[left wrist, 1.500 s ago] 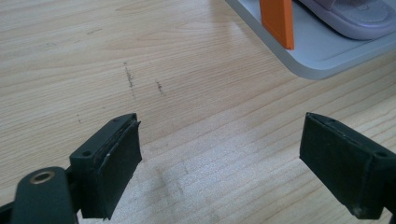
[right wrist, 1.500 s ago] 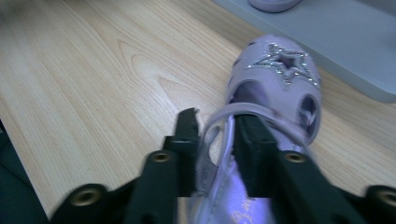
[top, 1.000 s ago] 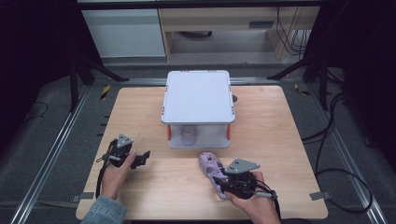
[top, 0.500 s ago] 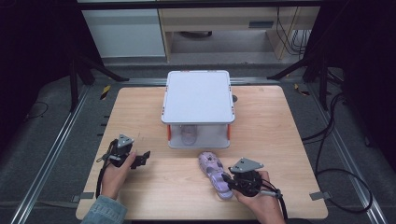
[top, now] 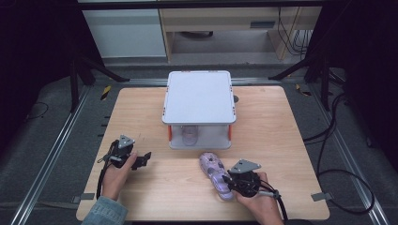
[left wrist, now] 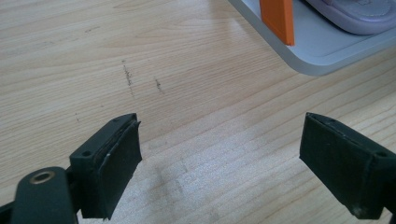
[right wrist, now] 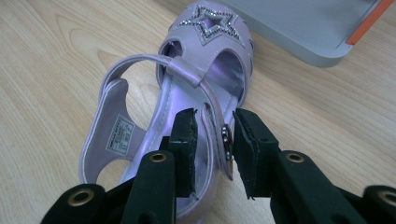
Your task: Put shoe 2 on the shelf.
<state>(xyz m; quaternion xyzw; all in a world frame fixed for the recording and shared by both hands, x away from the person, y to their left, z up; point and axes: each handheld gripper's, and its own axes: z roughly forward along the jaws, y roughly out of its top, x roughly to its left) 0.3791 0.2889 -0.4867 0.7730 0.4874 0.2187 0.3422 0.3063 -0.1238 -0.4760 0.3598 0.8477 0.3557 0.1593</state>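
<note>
Two black jaws of my right gripper have just been closing around the side wall and buckle strap of the lilac star-trimmed sandal lying on the wooden table before the grey two-tier rack; pad contact I cannot tell. Next I need a firm pinch, then a lift. My left gripper rests gaping, empty. A second sandal under the rack's top is half hidden

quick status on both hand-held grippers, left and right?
Left hand-held gripper: open, nothing between the jaws, over bare table.
Right hand-held gripper: jaws have just been closing around the side strap of the purple sandal; firm contact cannot be told.
</note>
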